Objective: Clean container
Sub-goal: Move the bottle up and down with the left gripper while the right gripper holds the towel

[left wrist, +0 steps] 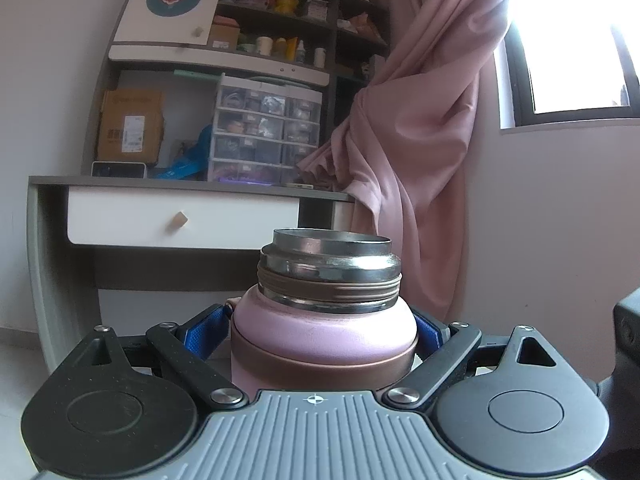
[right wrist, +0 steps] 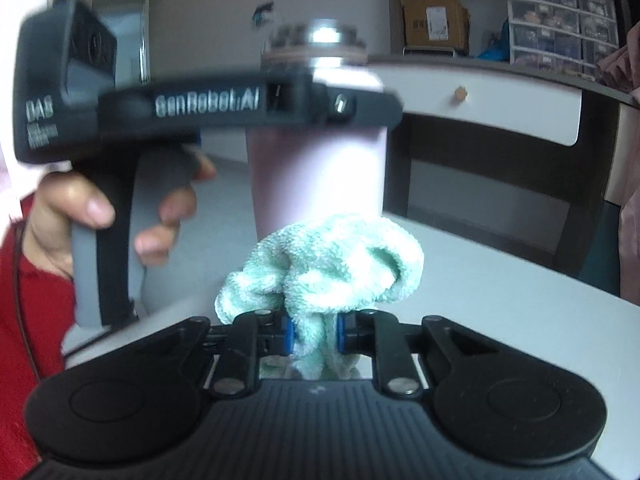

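Upright above the white counter (right wrist: 500,304), the lidless pink steel flask (left wrist: 324,336) is clenched by the left gripper (left wrist: 320,332), directly ahead of the right gripper (right wrist: 314,334), its jaws pinching a mint-green terry cloth (right wrist: 332,268).

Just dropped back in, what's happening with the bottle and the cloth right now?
The left gripper is clamped on the upper body of a pink bottle, holding it upright with its cap off and the steel mouth open. The right gripper is shut on a bunched mint-green towel, held just in front of the bottle's lower side above the white table. Whether the towel touches the bottle cannot be told; the right wrist view is blurred.
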A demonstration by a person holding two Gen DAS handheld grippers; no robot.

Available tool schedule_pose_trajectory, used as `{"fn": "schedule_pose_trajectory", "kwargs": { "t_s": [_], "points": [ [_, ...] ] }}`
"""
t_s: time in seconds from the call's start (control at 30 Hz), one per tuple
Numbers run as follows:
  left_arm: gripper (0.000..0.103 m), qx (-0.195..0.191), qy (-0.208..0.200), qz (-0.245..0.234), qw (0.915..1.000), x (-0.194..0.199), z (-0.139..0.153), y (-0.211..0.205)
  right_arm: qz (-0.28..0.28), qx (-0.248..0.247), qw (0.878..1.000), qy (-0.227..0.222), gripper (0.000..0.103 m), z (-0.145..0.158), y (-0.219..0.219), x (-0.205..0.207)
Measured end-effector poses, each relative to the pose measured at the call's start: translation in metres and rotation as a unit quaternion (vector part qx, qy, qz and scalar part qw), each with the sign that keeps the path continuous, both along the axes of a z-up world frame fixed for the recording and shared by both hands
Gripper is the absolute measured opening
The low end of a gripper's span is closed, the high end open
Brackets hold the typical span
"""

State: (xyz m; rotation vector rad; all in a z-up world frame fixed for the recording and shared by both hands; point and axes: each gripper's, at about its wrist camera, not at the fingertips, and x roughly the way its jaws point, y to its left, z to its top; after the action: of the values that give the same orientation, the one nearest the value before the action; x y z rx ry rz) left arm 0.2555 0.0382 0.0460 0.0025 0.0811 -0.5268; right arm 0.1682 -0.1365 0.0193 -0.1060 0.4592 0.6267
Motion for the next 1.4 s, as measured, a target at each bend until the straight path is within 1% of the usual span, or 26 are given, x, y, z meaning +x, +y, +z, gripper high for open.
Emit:
{"fn": "schedule_pose_trajectory", "kwargs": {
  "t_s": [0.17, 0.3, 0.4, 0.5, 0.6, 0.7, 0.77, 0.87, 1.1, 1.17, 1.4],
  "points": [
    [0.092, -0.001, 0.0, -0.001, 1.0, 0.001, -0.001, 0.001, 0.002, -0.021, 1.0, 0.013, 0.019, -0.007, 0.005, 0.001],
    [0.092, -0.003, 0.0, -0.001, 1.0, 0.001, -0.001, 0.003, 0.0, -0.015, 1.0, 0.011, 0.019, -0.002, 0.003, -0.001],
    [0.092, -0.004, 0.001, -0.002, 1.0, 0.002, -0.001, 0.003, -0.004, 0.007, 1.0, -0.008, 0.019, 0.01, -0.002, -0.007],
    [0.092, -0.002, 0.0, -0.002, 1.0, 0.002, -0.002, 0.002, -0.012, 0.033, 0.999, -0.037, 0.019, 0.025, -0.009, -0.012],
    [0.092, -0.001, 0.0, -0.003, 1.0, 0.002, -0.002, 0.001, -0.014, 0.049, 0.997, -0.064, 0.019, 0.034, -0.01, -0.02],
    [0.092, -0.002, 0.0, -0.002, 1.0, 0.003, -0.001, 0.001, -0.015, 0.062, 0.994, -0.084, 0.019, 0.037, -0.012, -0.025],
    [0.092, -0.002, 0.0, -0.001, 1.0, 0.002, -0.001, 0.001, -0.016, 0.067, 0.994, -0.087, 0.019, 0.036, -0.013, -0.026],
    [0.092, -0.001, 0.0, -0.002, 1.0, 0.003, 0.001, 0.002, -0.016, 0.059, 0.994, -0.086, 0.019, 0.034, -0.012, -0.023],
    [0.092, 0.0, 0.001, -0.003, 1.0, 0.004, 0.003, 0.002, -0.016, 0.028, 0.998, -0.061, 0.019, 0.024, -0.004, -0.011],
    [0.092, -0.001, 0.0, -0.002, 1.0, 0.002, 0.0, 0.001, -0.015, 0.019, 0.998, -0.053, 0.02, 0.02, -0.002, -0.008],
    [0.092, 0.0, 0.0, 0.0, 1.0, 0.004, 0.002, 0.001, -0.013, -0.01, 1.0, -0.013, 0.02, 0.001, 0.006, -0.002]
  ]
}}
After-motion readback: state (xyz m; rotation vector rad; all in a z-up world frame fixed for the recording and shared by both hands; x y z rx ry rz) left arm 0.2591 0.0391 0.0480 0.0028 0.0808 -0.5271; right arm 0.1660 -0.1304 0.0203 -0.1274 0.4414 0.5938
